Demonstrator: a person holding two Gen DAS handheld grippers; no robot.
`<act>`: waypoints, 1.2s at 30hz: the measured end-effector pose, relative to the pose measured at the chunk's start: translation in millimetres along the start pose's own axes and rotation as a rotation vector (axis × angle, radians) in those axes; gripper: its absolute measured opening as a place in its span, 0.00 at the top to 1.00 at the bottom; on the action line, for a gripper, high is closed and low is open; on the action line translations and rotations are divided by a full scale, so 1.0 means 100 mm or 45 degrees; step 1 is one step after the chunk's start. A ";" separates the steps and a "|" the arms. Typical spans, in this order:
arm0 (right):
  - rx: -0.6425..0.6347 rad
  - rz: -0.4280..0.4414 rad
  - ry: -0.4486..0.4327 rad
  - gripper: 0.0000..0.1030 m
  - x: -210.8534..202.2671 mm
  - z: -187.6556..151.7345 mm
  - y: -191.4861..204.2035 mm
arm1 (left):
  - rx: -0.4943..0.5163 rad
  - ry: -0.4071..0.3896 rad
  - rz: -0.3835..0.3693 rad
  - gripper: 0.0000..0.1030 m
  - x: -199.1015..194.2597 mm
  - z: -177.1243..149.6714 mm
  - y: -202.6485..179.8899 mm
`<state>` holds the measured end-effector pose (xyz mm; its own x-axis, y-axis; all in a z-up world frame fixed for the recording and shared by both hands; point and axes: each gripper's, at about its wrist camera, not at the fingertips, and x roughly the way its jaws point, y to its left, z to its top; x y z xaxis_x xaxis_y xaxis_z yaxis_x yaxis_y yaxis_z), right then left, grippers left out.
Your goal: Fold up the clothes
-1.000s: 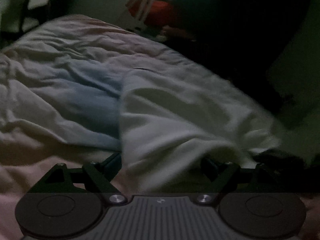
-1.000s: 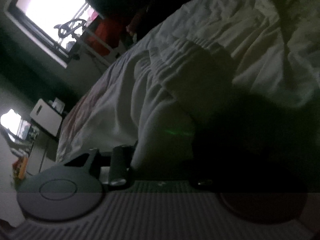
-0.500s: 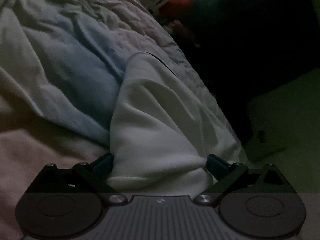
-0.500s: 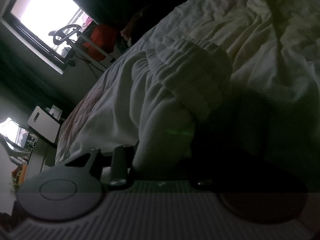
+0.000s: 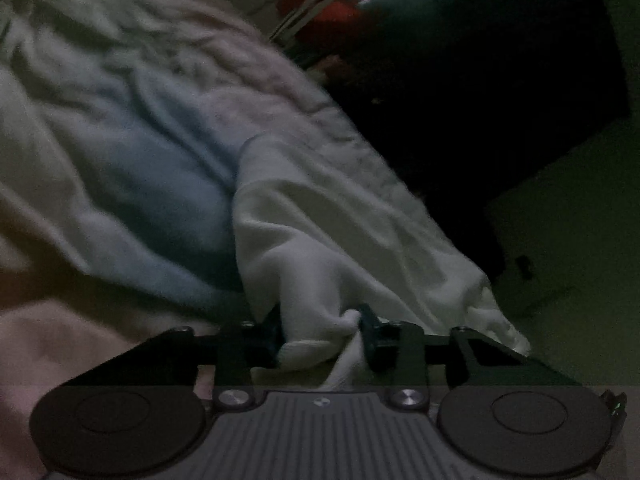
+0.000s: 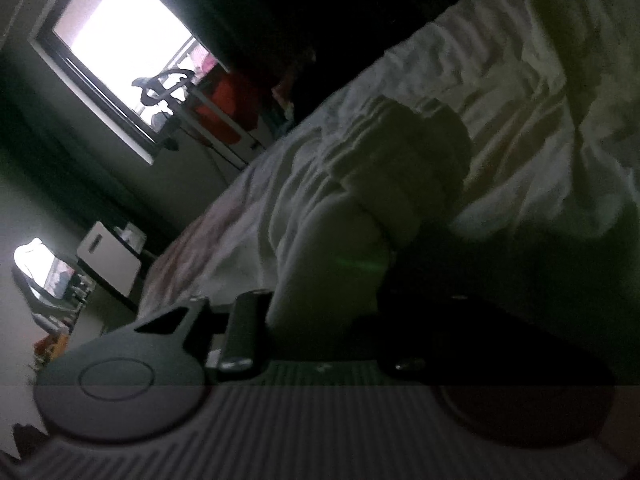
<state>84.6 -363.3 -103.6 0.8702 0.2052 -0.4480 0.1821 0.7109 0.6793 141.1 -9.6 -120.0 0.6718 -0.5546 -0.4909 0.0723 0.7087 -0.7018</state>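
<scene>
Pinching a bunched fold of white cloth, the left gripper (image 5: 320, 334) has its two dark fingers drawn in against the fabric from both sides, and a thin strip of the same cloth trails down between them toward the gripper body. The white garment (image 5: 340, 232) runs away from that grip as a long, creased band lying on the bed (image 5: 132, 92), its far end rounded and resting on the bedding. Just left of it lies a pale blue patch of fabric (image 5: 168, 184), touching the garment along its edge, and the bedding nearest the camera on the left looks pinkish. Past the bed's right edge the room is dark, with something red (image 5: 320, 20) near a bright strip at the top.

The right gripper (image 6: 320, 312) is tilted in its own view, so the bed slants across the picture. A thick roll of the garment fills the space between its fingers; the left finger (image 6: 244, 328) shows clearly against the cloth, but the right one is lost in shadow, so I cannot tell for certain whether the jaws are clamped on it. Beyond the roll sits a ribbed, elastic-looking band of the garment (image 6: 408, 176), folded over on itself on the rumpled bedding. Farther off stand a bright window (image 6: 124, 44), a red item on a pale rack (image 6: 224, 108), and a white box (image 6: 108, 260) beside the bed.
</scene>
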 end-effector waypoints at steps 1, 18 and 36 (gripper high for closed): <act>0.008 0.012 -0.010 0.69 -0.03 0.03 0.02 | 0.019 -0.007 -0.011 0.67 -0.02 0.02 -0.06; 0.297 -0.172 -0.392 0.69 -0.54 2.07 -0.88 | 0.258 0.079 -0.180 0.69 1.72 0.37 -2.63; 0.428 -0.350 -0.456 0.62 -0.31 1.26 -2.36 | 0.701 0.275 -0.106 0.57 2.88 -0.88 -2.49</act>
<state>72.0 -621.9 -176.6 0.8607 -0.2401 -0.4489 0.5087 0.4403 0.7398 252.1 -383.8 -132.4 0.4868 -0.6530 -0.5802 0.5286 0.7490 -0.3995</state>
